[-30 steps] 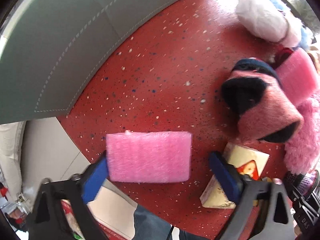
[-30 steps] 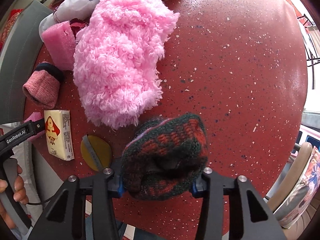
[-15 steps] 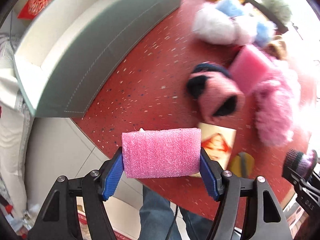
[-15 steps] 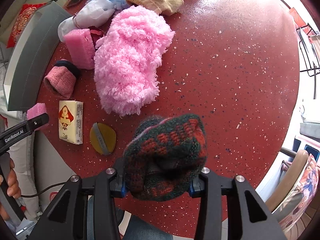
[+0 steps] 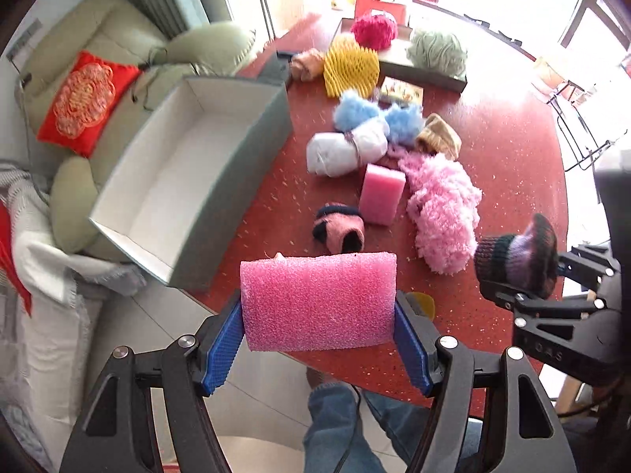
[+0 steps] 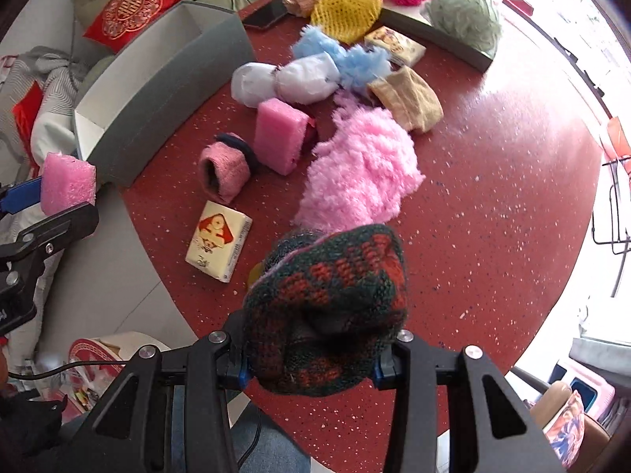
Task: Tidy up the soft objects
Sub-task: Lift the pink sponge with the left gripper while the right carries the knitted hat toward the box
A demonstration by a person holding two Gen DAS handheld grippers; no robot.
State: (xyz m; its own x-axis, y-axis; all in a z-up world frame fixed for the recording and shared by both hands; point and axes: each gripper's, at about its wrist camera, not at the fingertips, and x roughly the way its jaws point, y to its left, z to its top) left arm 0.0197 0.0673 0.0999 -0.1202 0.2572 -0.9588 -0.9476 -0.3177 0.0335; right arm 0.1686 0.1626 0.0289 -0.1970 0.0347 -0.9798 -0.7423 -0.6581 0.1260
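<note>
The left hand-held gripper (image 5: 318,335) holds a pink foam block (image 5: 318,301) between its two blue pads, which press on the short ends of the block. It is up in the air above the near edge of the red worktop (image 5: 508,149). The right hand-held gripper (image 6: 307,362) is closed on a knitted item in dark green and orange (image 6: 327,307), which bulges out above the fingers; it also is lifted clear of the worktop.

On the worktop, to the left, stands an open grey box (image 5: 189,181) with a white inside, and nothing is visible in it. Beside it lie the other soft things: a second pink foam block (image 5: 381,194), a small pink rolled sock with a dark cuff (image 5: 339,230) just beside this block, a fluffy pink piece (image 5: 443,213), a white bundle (image 5: 347,149), a light blue fluffy piece (image 5: 374,116) and a tan sock (image 5: 439,138). Farther back are a yellow foam net (image 5: 351,65), a magenta ball (image 5: 374,29) and a pale green ball (image 5: 435,51). Near the front edge lies a small cream packet with a red print (image 6: 219,240).
</note>
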